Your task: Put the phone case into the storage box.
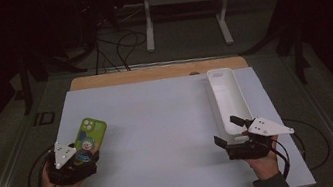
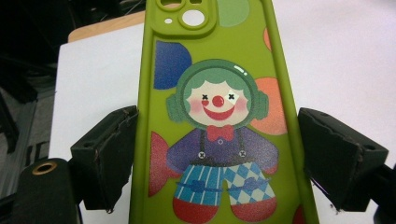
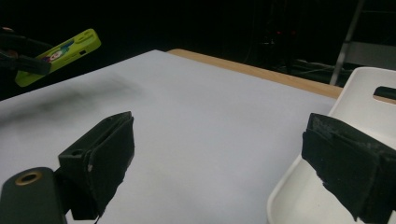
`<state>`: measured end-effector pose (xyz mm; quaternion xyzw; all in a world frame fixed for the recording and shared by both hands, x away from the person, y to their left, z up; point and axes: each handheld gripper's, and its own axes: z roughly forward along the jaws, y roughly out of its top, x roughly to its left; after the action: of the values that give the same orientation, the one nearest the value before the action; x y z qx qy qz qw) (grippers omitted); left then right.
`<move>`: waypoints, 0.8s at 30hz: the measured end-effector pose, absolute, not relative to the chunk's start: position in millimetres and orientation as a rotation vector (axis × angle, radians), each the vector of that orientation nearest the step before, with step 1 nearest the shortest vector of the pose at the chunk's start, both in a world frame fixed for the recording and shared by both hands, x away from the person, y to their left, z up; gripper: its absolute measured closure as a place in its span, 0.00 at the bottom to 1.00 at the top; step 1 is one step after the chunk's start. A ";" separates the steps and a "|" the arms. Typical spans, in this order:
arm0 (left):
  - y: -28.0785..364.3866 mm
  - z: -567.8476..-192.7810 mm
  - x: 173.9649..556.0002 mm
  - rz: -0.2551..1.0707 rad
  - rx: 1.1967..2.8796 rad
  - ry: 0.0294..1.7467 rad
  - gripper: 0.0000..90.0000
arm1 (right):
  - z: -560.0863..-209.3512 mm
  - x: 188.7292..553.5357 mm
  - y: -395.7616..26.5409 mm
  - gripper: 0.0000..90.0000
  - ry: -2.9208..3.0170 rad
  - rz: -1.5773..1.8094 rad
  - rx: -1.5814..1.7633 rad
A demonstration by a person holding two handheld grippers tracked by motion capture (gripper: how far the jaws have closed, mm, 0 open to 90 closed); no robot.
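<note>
The left gripper (image 1: pixel 82 157) clamps the green phone case (image 1: pixel 88 138) at the counter's (image 1: pixel 159 125) eight o'clock, the right gripper (image 1: pixel 229 131) stands open over the white tray (image 1: pixel 226 96) at three o'clock; delivery probably remains.

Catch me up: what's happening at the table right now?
A person works two handheld grippers over a white table. The left gripper holds a green phone case with a clown picture by its sides, lifted off the table in the right gripper view. The right gripper is open at the near end of a long white tray, one jaw over its rim.
</note>
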<state>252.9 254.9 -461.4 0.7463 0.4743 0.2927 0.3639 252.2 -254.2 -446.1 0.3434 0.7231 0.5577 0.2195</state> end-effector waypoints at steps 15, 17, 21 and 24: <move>243.4 -458.2 256.1 0.761 1.919 1.131 0.18 | -442.3 259.5 -254.2 0.10 2.017 1.518 0.936; 241.5 -457.5 257.3 0.762 1.921 1.116 0.18 | -442.3 259.6 -254.2 0.10 2.019 1.516 0.937; 238.8 -455.6 258.7 0.759 1.920 1.095 0.18 | -440.9 260.2 -253.8 0.10 2.026 1.507 0.937; 236.4 -453.2 259.6 0.762 1.923 1.075 0.18 | -438.5 260.9 -253.7 0.10 2.031 1.507 0.939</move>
<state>259.6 236.4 -453.2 0.7580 0.4238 0.3006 0.3943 260.9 -253.7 -438.5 0.3395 0.7345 0.5448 0.2203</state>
